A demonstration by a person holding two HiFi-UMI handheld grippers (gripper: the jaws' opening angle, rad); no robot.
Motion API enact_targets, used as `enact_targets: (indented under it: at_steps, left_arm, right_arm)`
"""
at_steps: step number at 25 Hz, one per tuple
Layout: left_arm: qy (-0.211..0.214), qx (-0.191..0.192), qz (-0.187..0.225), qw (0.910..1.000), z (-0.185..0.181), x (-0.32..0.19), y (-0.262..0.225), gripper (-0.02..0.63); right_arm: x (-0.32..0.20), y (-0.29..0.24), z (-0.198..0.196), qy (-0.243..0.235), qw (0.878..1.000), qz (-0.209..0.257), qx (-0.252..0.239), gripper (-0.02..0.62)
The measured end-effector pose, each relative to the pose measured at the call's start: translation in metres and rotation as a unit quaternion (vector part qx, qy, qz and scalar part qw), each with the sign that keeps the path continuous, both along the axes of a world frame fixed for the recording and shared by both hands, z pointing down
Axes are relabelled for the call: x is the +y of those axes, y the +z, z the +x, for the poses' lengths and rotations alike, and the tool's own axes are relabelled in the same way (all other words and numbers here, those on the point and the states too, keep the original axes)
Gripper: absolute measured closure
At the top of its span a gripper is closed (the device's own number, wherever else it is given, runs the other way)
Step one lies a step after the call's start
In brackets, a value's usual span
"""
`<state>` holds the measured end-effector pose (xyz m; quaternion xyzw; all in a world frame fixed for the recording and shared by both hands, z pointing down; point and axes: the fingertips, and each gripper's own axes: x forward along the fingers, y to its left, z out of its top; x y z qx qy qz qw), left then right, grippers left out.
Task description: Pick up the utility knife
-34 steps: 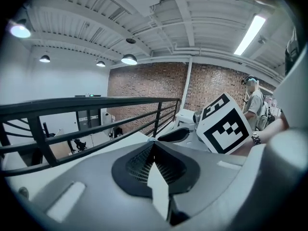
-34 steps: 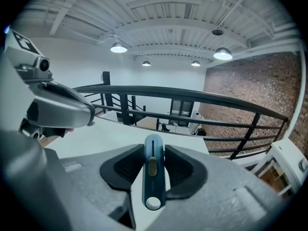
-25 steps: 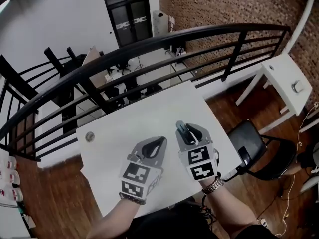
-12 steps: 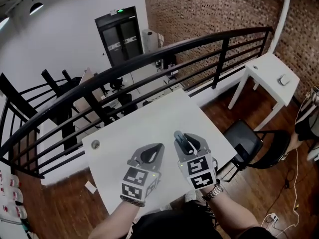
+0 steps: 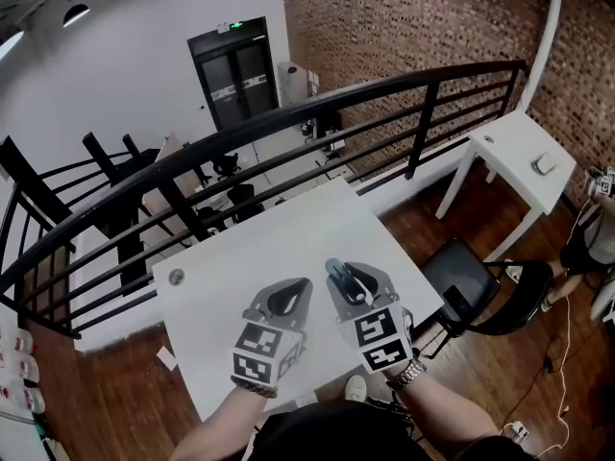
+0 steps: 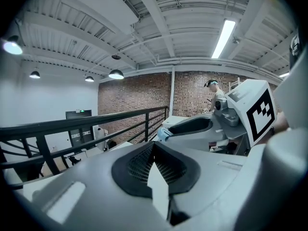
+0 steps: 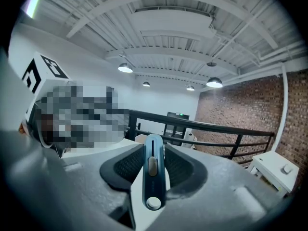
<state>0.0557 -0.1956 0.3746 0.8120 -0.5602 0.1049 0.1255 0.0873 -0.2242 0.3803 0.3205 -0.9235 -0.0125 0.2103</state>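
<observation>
Right hand-held gripper (image 5: pixel 351 279) pinches the slim blue plastic utility knife (image 7: pixel 153 172) above the square white worktop (image 5: pixel 250 243); left hand-held gripper (image 5: pixel 291 296) is pressed together, empty.

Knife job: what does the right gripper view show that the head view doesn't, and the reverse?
Right gripper view only: the utility knife's slider and round end button close up, with the right gripper's pads pressing its two sides. Head view only: the left gripper, jaws together and empty, the black chair and the wooden floor. Both: the knife held in the right gripper, the black railing, the brick wall and the small white side table.
</observation>
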Motion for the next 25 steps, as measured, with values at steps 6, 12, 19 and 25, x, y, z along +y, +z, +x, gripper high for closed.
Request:
enact_targets:
  at_steps: [6,12,19,25]
  left_arm:
    - [-0.013,-0.003,0.007,0.9999,0.011,-0.005,-0.006,0.589]
    - [-0.022,-0.007,0.006,0.9997,0.016,-0.006,-0.007,0.589]
    - [-0.027,-0.008,0.008,0.9996,0.016,-0.009,-0.008,0.589]
    - [-0.028,-0.014,0.01,0.9994,0.006,-0.008,-0.008,0.589]
  right_arm:
    - [-0.002,-0.004,0.009,-0.02,1.0,0.004,-0.003,0.471]
    - [-0.004,-0.006,0.011,-0.031,1.0,0.005,-0.006,0.471]
    - [-0.005,-0.008,0.01,-0.037,0.999,0.009,-0.007,0.471]
    - [-0.004,-0.008,0.001,-0.036,0.999,0.011,-0.012,0.471]
